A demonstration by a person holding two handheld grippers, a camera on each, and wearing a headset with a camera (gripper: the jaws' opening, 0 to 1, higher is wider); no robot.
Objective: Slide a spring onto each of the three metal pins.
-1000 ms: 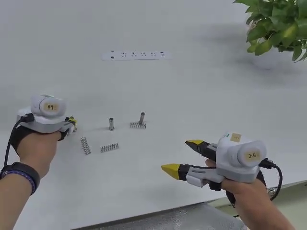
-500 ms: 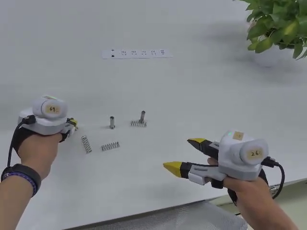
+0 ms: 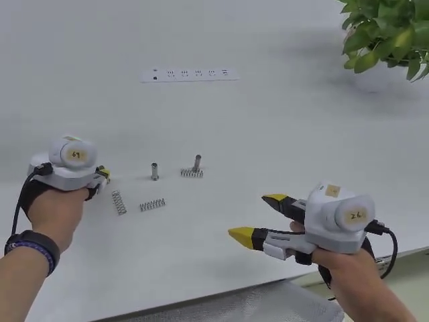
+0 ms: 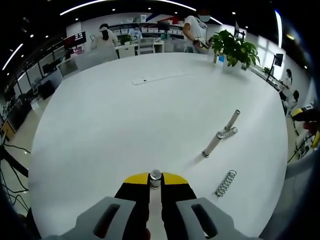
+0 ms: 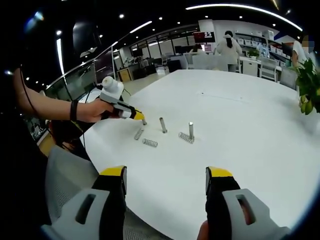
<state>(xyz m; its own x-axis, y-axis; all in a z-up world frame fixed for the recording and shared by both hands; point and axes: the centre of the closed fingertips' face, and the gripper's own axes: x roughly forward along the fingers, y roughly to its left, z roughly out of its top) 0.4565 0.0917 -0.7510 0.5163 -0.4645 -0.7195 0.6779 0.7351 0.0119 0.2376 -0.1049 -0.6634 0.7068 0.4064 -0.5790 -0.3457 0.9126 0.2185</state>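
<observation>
My left gripper (image 3: 102, 176) rests on the white table (image 3: 268, 134) at the left, shut on a short metal pin (image 4: 155, 175) that stands upright between its yellow tips (image 4: 136, 180). Two more metal pins (image 3: 155, 172) (image 3: 197, 163) stand upright mid-table. One spring (image 3: 192, 174) lies on its side at the foot of the right pin. Two loose springs (image 3: 118, 202) (image 3: 152, 204) lie flat nearer me. My right gripper (image 3: 261, 218) hovers open and holds nothing at the lower right, well away from the pins. In the right gripper view the left gripper (image 5: 131, 114) shows beyond the springs (image 5: 149, 143).
A white power strip (image 3: 190, 75) lies at the back of the table. A potted green plant (image 3: 385, 33) stands at the back right. The table's near edge (image 3: 221, 292) runs just below my right gripper. People and desks stand far off in the room.
</observation>
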